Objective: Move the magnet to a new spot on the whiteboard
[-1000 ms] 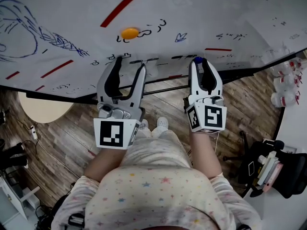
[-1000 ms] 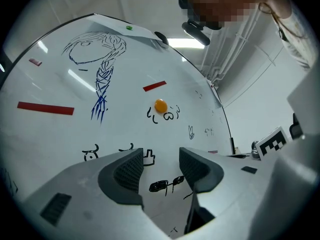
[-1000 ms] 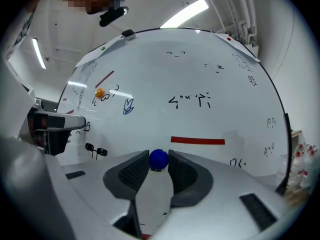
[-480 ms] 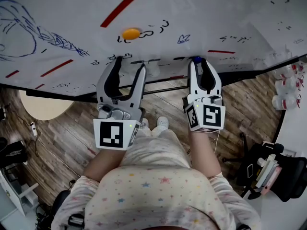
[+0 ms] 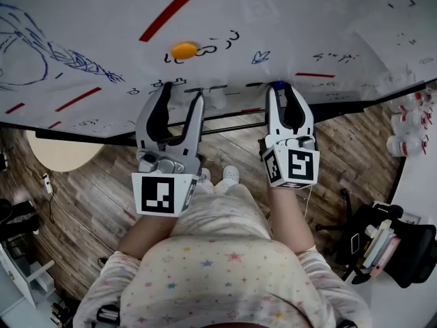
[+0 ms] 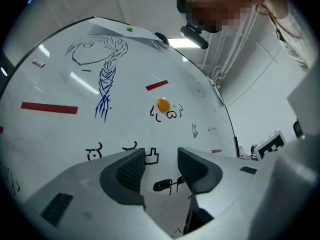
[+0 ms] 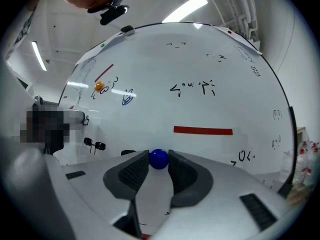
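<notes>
The whiteboard [image 5: 287,19] fills the top of the head view, covered in marker doodles. A small blue ball magnet [image 5: 278,85] sits at the board's lower edge, and my right gripper [image 5: 282,89] is shut on it. In the right gripper view the blue magnet [image 7: 159,158] is pinched between the tips of that gripper [image 7: 159,163]. An orange magnet [image 5: 184,49] sticks to the board up and to the left, also visible as the orange magnet [image 6: 163,104]. My left gripper [image 5: 183,91] stands open and empty against the lower board, the left gripper [image 6: 161,159] holding nothing.
Red strip magnets [image 5: 168,12] [image 7: 202,130] lie on the board, along with a blue braid drawing [image 6: 106,84]. Below the board are wood floor, a round beige table [image 5: 61,154] at left, and an office chair with a bag [image 5: 389,241] at right.
Both grippers drifted very slightly left along the board's lower edge. The right one has kept hold of the blue magnet throughout.
</notes>
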